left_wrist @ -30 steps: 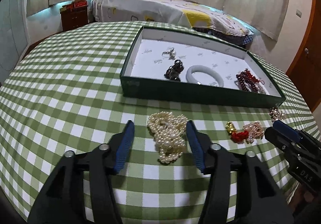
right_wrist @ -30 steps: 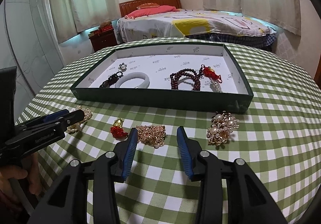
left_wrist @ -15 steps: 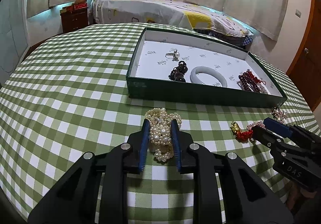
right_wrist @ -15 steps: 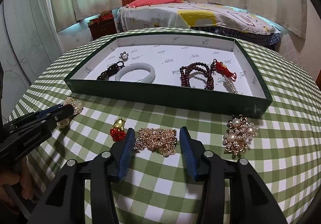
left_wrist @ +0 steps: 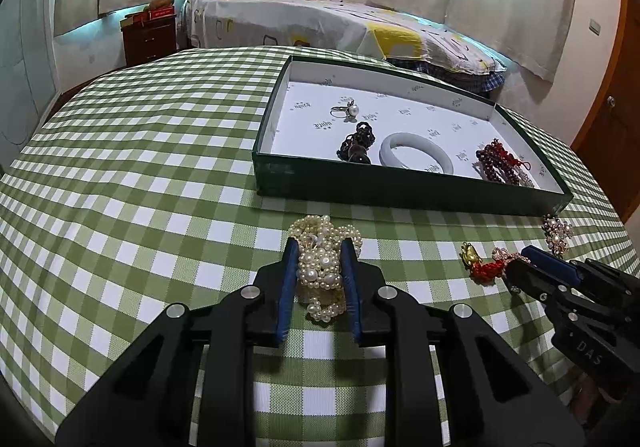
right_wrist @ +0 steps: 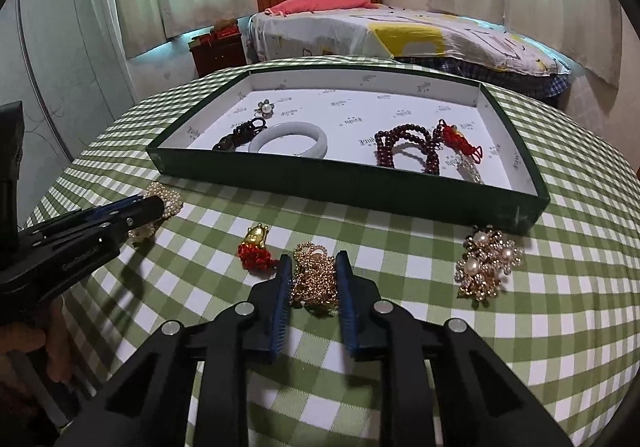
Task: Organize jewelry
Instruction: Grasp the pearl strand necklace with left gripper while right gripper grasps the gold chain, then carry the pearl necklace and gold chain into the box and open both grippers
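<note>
Left wrist view: just before the green tray (left_wrist: 400, 187), a soft, slack pearl bunch (left_wrist: 320, 267) is clamped mid-bulk by the left gripper (left_wrist: 319, 259), while the right gripper (right_wrist: 313, 279) is closing on an equally limp gold chain cluster (right_wrist: 314, 279).

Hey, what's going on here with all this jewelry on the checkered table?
A person is sorting jewelry with a handheld gripper in each hand. The left gripper is shut on a pearl bracelet lying on the tablecloth. The right gripper is closing its fingers around a gold chain. A red-and-gold charm and a pearl brooch wait on the cloth. The green tray already holds a ring, a dark bracelet, a white bangle and red beads.
</note>
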The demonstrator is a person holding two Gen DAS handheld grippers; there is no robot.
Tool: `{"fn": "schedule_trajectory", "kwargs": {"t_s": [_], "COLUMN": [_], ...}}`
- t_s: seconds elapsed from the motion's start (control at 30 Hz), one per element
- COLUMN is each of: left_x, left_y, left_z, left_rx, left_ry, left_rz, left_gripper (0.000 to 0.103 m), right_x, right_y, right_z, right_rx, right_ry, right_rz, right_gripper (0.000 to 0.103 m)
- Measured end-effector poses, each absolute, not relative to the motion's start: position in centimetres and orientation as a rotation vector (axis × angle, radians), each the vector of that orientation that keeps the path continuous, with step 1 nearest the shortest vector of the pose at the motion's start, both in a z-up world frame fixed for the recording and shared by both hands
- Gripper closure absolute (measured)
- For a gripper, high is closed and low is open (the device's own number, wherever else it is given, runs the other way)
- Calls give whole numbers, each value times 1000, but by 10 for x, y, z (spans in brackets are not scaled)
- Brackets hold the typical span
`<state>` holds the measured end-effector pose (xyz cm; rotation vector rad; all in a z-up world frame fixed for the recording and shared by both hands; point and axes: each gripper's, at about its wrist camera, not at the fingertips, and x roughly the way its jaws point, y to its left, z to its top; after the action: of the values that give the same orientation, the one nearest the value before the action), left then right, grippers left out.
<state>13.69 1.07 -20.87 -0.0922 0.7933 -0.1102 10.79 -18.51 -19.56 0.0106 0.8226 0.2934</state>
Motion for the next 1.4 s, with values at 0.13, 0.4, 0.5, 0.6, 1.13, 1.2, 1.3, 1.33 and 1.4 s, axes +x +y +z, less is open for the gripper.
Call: {"fn": "schedule_trajectory", "kwargs": {"t_s": [0.13,0.4,0.5,0.6,1.13,1.2,1.3,1.33,1.4], "left_x": [137,137,137,137,136,135,134,134,134], "left_y": [11,11,11,11,11,11,10,9,6], "left_z": [-209,-209,-209,-209,-208,-207,-205,-205,-203], "left_rx": [-93,-92,-93,-92,-92,-91,-90,-90,-89], "left_ry": [794,793,793,793,790,787,783,783,779], "left_rz": [-111,-111,-111,-111,-108,-109,-110,-111,-112], "left_gripper": [82,82,82,82,83,83,85,85,85], "right_x": [105,112,112,110,99,99,97,97,96], "right_y": [-185,-191,-187,-186,-186,-188,-189,-190,-190], "right_z": [-193,-197,-197,-198,-191,-190,-188,-187,-185], "right_rx": [2,55,40,24,-4,-2,1,1,0], "right_ry": [821,844,842,841,808,801,792,790,783], "right_rz": [298,288,288,287,298,295,291,290,288], "right_gripper": [84,62,56,57,92,92,92,92,92]}}
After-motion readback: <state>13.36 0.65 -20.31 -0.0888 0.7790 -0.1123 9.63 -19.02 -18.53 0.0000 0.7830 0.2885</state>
